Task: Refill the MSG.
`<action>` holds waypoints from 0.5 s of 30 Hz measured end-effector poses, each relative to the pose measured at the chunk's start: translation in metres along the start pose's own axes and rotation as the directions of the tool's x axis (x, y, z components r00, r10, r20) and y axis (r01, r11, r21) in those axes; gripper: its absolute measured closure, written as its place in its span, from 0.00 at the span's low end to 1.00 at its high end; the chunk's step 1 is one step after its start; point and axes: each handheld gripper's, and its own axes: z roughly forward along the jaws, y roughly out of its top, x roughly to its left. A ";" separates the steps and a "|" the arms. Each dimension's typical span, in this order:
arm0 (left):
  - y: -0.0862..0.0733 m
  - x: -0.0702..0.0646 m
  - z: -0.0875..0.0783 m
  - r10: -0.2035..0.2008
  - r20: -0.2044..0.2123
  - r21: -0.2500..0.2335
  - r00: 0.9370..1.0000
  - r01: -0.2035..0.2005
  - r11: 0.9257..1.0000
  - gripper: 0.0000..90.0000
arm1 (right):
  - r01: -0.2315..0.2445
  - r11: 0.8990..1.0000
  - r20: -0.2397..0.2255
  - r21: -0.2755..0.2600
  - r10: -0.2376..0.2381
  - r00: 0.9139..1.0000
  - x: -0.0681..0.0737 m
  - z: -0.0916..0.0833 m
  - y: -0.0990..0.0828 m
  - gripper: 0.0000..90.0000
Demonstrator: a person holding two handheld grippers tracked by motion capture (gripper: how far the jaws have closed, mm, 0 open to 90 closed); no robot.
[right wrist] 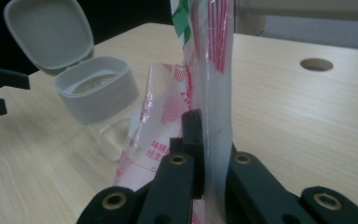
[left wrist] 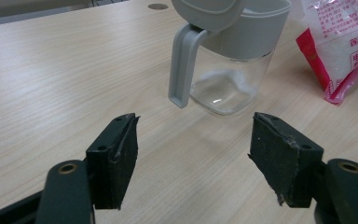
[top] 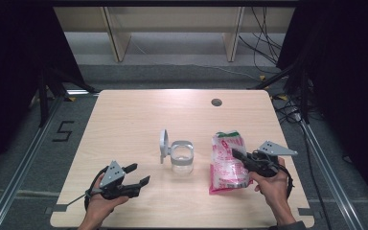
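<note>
The plastic bag (top: 227, 163), one in count, printed pink, red and green over a white granular fill, is lying right of centre on the table (top: 139, 115) in the high view, its long axis running from the near edge toward the far edge, the green-printed end pointing away from the person. In the same view, one clear jar (top: 181, 158) with a grey collar is standing upright just left of the bag, apart from it, its one hinged lid (top: 164, 143) standing open on the jar's left side. The right gripper (top: 242, 157) is clamping the bag's right edge, jaws fully closed on the film. The left gripper (top: 136, 175) is hovering at the near left, well apart from the jar, jaws spread wide and holding nothing. In the left gripper view, the two pads are standing wide apart over bare wood, pointing at the jar (left wrist: 230, 70), whose lid (left wrist: 209, 11) is hanging toward the camera; the bag (left wrist: 342, 42) is lying at the right. In the right gripper view, the bag (right wrist: 209, 60) is rising upright between the closed jaws, with the jar (right wrist: 100, 93) and its raised lid (right wrist: 49, 32) at the left.
</note>
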 end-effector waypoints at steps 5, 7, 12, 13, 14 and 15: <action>-0.002 -0.009 0.005 0.007 0.032 0.003 0.999 -0.008 1.000 0.35 | 0.032 0.999 -0.016 -0.010 -0.032 0.999 0.009 -0.002 0.008 1.00; -0.002 -0.013 0.005 0.006 0.030 0.005 1.000 -0.006 1.000 0.35 | 0.007 1.000 -0.028 -0.010 -0.008 1.000 0.012 -0.002 0.009 1.00; -0.003 -0.019 0.009 0.011 0.041 0.000 0.999 -0.011 1.000 0.36 | 0.066 0.997 -0.027 -0.036 -0.067 0.997 0.020 -0.003 0.018 1.00; -0.004 -0.020 0.010 0.009 0.056 0.001 0.998 -0.009 1.000 0.36 | 0.064 0.997 -0.028 -0.040 -0.065 0.998 0.022 -0.003 0.019 1.00; -0.004 -0.022 0.011 0.008 0.055 0.001 0.998 -0.008 1.000 0.36 | 0.080 0.996 -0.014 -0.043 -0.080 0.997 0.023 -0.005 0.021 1.00; -0.004 -0.024 0.012 0.014 0.055 0.005 0.998 -0.014 1.000 0.36 | 0.087 0.995 -0.017 -0.048 -0.088 0.996 0.024 -0.006 0.022 1.00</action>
